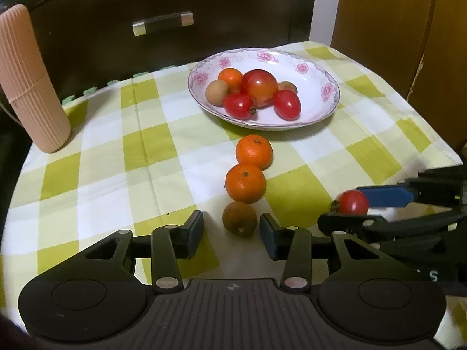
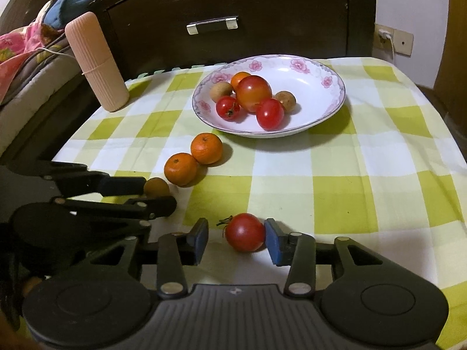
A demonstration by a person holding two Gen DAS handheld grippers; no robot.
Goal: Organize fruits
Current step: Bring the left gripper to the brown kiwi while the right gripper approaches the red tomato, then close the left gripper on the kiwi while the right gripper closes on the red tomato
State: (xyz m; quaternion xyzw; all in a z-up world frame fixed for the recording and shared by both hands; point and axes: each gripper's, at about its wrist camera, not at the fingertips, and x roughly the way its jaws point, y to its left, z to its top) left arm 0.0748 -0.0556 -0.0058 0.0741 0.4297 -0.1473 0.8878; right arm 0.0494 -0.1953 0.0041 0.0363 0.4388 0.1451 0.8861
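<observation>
Progress is sitting at roughly the halfway mark, by my judgement. Six fruits are lying in the plate (image 2: pixel 329 108): a large tomato (image 2: pixel 253 92) at the centre, two small tomatoes in front of it, an orange behind it and a brown fruit at each side. Four are waiting on the cloth (image 2: pixel 335 180), near of the plate: two oranges (image 2: pixel 206 148) touching each other, a brown fruit (image 1: pixel 240 218) just near of them, and a tomato (image 2: pixel 245 232) well to their right.

The left gripper (image 1: pixel 232 229) is standing partly open around the brown fruit, with a gap showing on both sides, so nothing is being held. The right gripper (image 2: pixel 237 239) is also standing partly open around the tomato; its right pad is sitting against the fruit or just beside it, while the left pad is standing clear, so I am reading no grip there either. Both fruits are resting on the cloth.

The surface is carrying a green and white checked cloth, lying fairly flat with slight creases. A ribbed pink cylinder (image 2: pixel 96 61) is standing upright at the far left. Behind the table a dark drawer front with a metal handle (image 2: pixel 213 24) is closing off the view. Bedding is showing at the far left, and a wall socket at the far right.
</observation>
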